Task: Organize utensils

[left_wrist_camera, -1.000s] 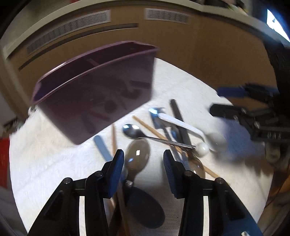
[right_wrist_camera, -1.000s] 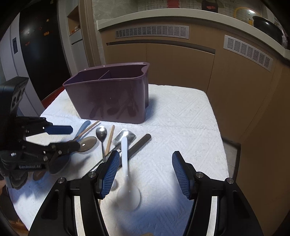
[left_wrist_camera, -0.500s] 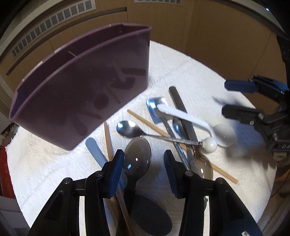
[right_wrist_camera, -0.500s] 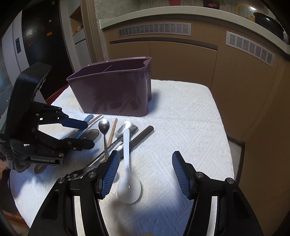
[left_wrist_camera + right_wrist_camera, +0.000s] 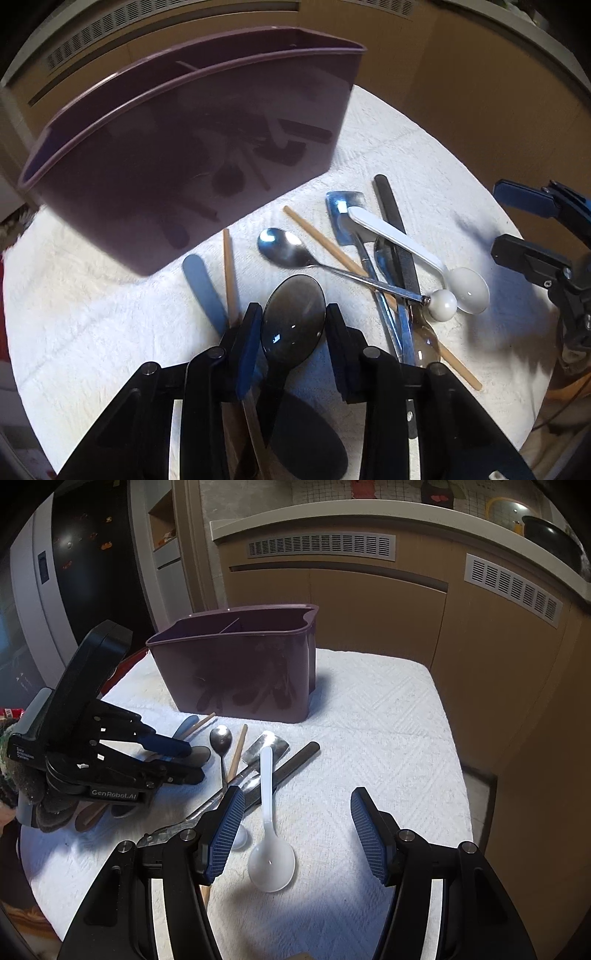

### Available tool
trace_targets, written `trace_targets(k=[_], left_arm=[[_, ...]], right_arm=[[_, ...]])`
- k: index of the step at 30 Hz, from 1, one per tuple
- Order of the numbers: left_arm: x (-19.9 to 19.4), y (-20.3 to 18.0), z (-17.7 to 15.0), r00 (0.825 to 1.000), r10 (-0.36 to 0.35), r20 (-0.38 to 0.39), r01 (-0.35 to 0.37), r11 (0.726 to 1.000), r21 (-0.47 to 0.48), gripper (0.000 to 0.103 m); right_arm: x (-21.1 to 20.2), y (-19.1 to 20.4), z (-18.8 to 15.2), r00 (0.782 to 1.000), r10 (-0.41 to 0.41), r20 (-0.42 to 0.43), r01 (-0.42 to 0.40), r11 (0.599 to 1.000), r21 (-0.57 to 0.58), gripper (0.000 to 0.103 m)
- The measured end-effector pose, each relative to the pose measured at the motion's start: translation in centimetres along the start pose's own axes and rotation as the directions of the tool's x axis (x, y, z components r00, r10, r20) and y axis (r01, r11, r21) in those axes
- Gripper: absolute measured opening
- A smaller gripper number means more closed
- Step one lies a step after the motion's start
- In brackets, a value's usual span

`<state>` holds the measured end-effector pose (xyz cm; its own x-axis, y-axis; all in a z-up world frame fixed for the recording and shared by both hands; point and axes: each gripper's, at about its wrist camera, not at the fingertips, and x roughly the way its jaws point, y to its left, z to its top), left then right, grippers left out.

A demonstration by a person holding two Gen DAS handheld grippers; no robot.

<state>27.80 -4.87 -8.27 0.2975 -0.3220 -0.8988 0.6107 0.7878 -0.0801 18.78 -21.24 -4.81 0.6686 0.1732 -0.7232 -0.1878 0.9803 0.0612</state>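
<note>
Your left gripper (image 5: 291, 325) has come down over the dark spoon (image 5: 293, 321); jaws now closing around its bowl, pads not clearly pressing yet. Purple caddy (image 5: 177, 147) sits at eleven o'clock, nothing visible in it (pickup looks imminent). Your right gripper (image 5: 295, 830) hangs open, empty, beside the white spoon (image 5: 269, 834).

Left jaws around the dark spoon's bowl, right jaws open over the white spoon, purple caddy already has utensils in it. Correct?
Not quite. The right wrist view shows the purple caddy with nothing standing in it; the utensils lie on the cloth. The dark spoon and white spoon parts hold.
</note>
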Motion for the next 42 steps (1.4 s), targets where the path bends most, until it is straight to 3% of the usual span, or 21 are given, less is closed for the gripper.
trace_targets(k=[3,5,7,10,12,17,21,25,34,38,42], left_arm=[[-3.0,0.3,-1.2,0.995,0.035,0.095,-0.028,0.997,-0.076,0.031],[-6.3,0.3,-2.6,0.979,0.063,0.195,-0.038,0.991,-0.129,0.031],[-9.3,0.3,-3.6,0.949,0.134,0.284,-0.085,0.980,-0.178,0.031],[-12.6,0.7,-4.9,0.873,0.297,0.387,-0.181,0.934,-0.309,0.031],[-13.2,1.5,-5.6,0.842,0.341,0.417,-0.178,0.907,-0.382,0.030],[-14.2,4.0,-7.4,0.815,0.371,0.445,-0.110,0.853,-0.510,0.029],[-14.0,4.7,-8.5,0.798,0.388,0.462,-0.086,0.831,-0.549,0.027],[-14.2,5.7,-9.5,0.802,0.380,0.461,-0.072,0.827,-0.558,0.027],[-13.4,7.1,-10.6,0.822,0.345,0.453,-0.025,0.817,-0.576,0.027],[-12.5,8.1,-10.6,0.844,0.347,0.409,-0.040,0.802,-0.596,0.028],[-11.0,9.5,-10.4,0.887,0.338,0.315,-0.080,0.783,-0.617,0.042]], right_arm=[[-0.2,0.5,0.3,1.000,-0.003,0.004,0.003,1.000,-0.031,0.061],[-0.2,1.1,0.7,1.000,0.006,0.004,-0.006,0.998,-0.058,0.061],[0.2,2.0,1.3,1.000,0.027,-0.002,-0.027,0.995,-0.095,0.061],[1.5,3.7,2.2,0.998,0.061,-0.025,-0.064,0.986,-0.157,0.061],[2.7,4.8,2.8,0.995,0.088,-0.047,-0.096,0.975,-0.200,0.061],[5.8,7.3,3.9,0.986,0.121,-0.116,-0.150,0.947,-0.285,0.061],[8.2,8.5,4.3,0.982,0.107,-0.156,-0.155,0.929,-0.337,0.060],[10.5,9.2,5.1,0.976,0.097,-0.195,-0.162,0.923,-0.349,0.047],[13.3,8.7,5.9,0.967,0.104,-0.231,-0.178,0.928,-0.328,0.047],[13.4,8.8,5.6,0.964,0.108,-0.241,-0.185,0.927,-0.326,0.041],[13.4,8.5,5.5,0.961,0.112,-0.254,-0.190,0.933,-0.306,0.025]])
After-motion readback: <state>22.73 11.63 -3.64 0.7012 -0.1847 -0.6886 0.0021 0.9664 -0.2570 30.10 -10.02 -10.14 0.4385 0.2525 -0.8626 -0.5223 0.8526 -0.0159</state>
